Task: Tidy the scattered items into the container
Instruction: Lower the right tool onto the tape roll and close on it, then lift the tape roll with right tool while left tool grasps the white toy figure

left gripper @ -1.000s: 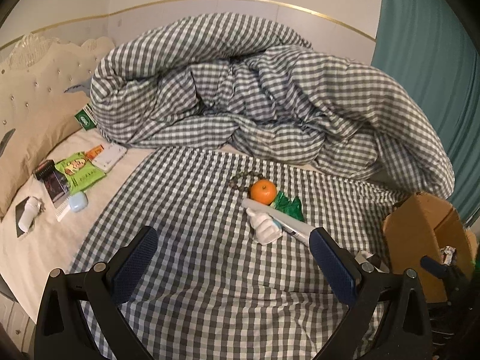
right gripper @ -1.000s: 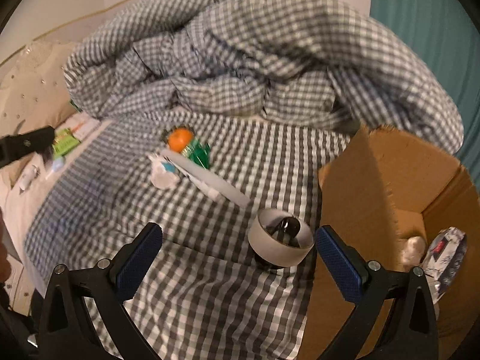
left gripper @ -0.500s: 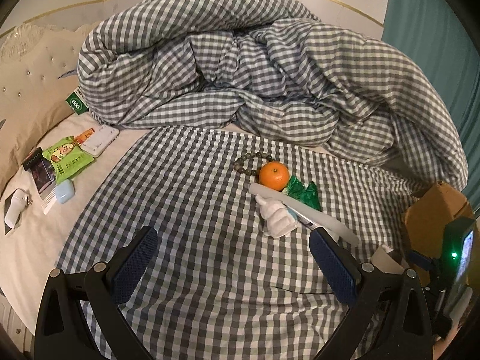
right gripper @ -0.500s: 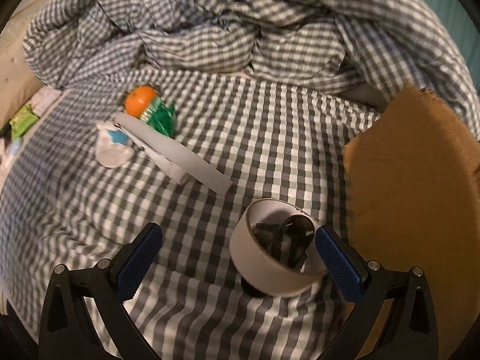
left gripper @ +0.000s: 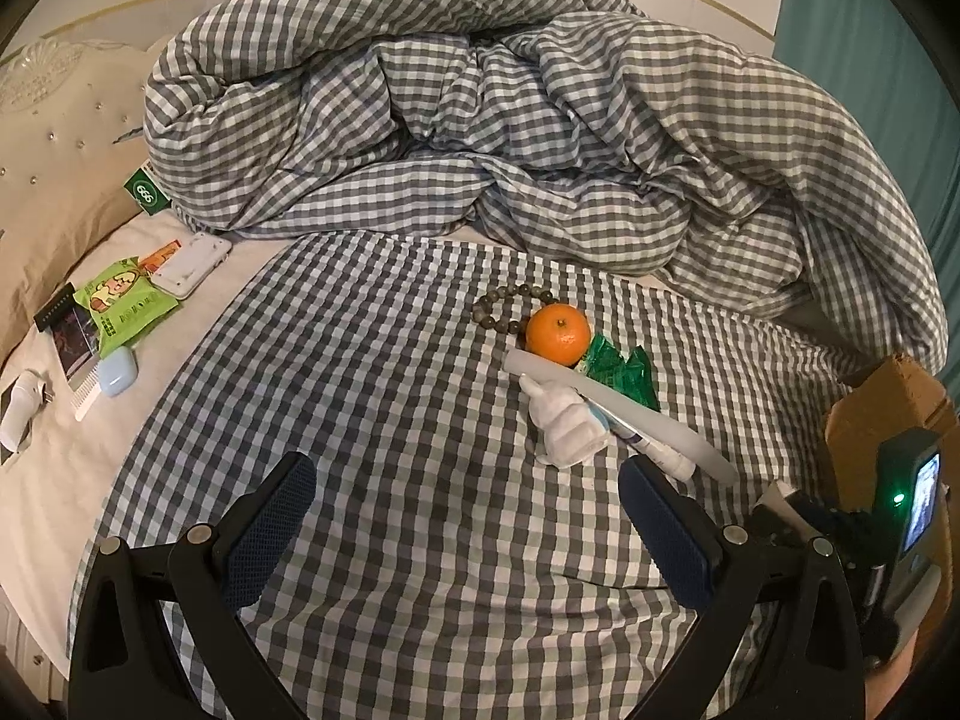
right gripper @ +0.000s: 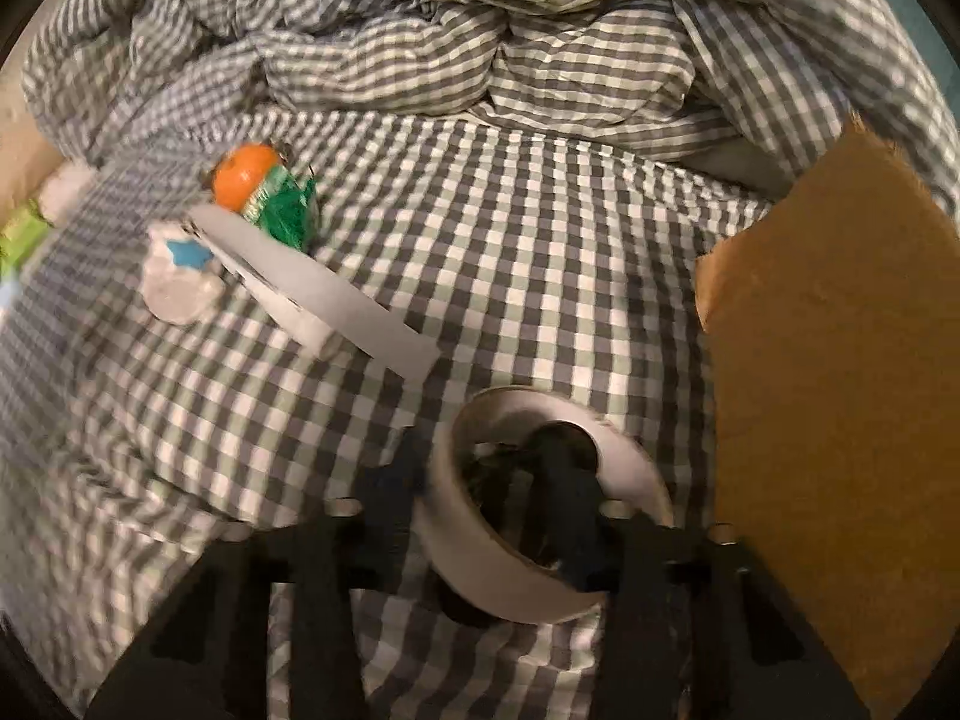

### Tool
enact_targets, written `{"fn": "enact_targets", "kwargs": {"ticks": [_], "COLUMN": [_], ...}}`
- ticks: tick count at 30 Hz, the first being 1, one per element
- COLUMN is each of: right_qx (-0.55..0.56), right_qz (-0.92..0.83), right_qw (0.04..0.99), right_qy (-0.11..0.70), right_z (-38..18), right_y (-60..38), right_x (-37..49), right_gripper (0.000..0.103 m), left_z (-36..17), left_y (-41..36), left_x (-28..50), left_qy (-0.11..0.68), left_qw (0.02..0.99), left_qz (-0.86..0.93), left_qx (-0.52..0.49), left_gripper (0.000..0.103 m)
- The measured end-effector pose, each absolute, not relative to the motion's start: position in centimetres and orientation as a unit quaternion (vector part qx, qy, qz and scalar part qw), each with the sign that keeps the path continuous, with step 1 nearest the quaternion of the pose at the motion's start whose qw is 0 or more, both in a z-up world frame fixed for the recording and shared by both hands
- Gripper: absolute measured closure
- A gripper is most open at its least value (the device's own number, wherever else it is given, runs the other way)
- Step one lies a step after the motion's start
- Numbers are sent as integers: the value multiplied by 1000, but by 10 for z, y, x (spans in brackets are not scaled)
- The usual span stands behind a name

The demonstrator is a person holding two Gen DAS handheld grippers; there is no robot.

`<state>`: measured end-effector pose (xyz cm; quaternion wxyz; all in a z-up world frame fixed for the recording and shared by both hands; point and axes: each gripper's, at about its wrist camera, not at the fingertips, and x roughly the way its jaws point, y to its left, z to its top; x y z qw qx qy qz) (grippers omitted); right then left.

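Note:
A white tape roll (right gripper: 498, 546) lies on the checked sheet beside the cardboard box (right gripper: 840, 390). My right gripper (right gripper: 480, 480) is down over it and its jaws are closing. One finger is outside the roll's left wall and the other is inside the ring; the picture is blurred, and the inner finger looks clear of the wall. My left gripper (left gripper: 468, 522) hangs open above bare checked sheet. Ahead of it lie an orange (left gripper: 558, 333), a bead bracelet (left gripper: 504, 306), a green packet (left gripper: 621, 372), a white figurine (left gripper: 561, 426) and a long white strip (left gripper: 630, 414) over a tube.
A bunched checked duvet (left gripper: 540, 150) fills the back of the bed. On the cream sheet at left lie a green snack bag (left gripper: 123, 306), a white flat case (left gripper: 192, 258), a blue earbud case (left gripper: 117, 378) and a white charger (left gripper: 21, 414). The box corner (left gripper: 882, 408) is at right.
My right gripper came down over the tape roll and its wide-open jaws have drawn in around the roll's wall. My left gripper sank a little toward the sheet.

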<state>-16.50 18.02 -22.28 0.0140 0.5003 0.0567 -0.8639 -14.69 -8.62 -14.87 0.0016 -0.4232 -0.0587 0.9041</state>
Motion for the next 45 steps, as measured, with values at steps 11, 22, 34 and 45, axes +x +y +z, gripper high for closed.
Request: {"fn": "enact_targets", "kwargs": {"ticks": [11,22,34,45], "right_qx": [481,448,387,345], "right_qz": [-873,-884,-907,-926], "right_qw": [63,130,162,149], "right_qy": [46,41,31,19], "right_z": [-207,-172,-110,-71], "right_y": [153,109,110,139], "right_x": [-153,-125,-88,-58], "right_gripper": [91,92,92,92], "left_z": [-132,-111,-91,-69], "left_y": [-85,-105,-98,-59], "left_x": [-136,-116,-98,-81], "left_qy": [-56,-70,-72,-53], "left_qw": [6,-5,1,31], "left_qz": [911,918,925,933], "left_qx": [-409,-390,-372,-356], "left_gripper": [0,0,0,0]}}
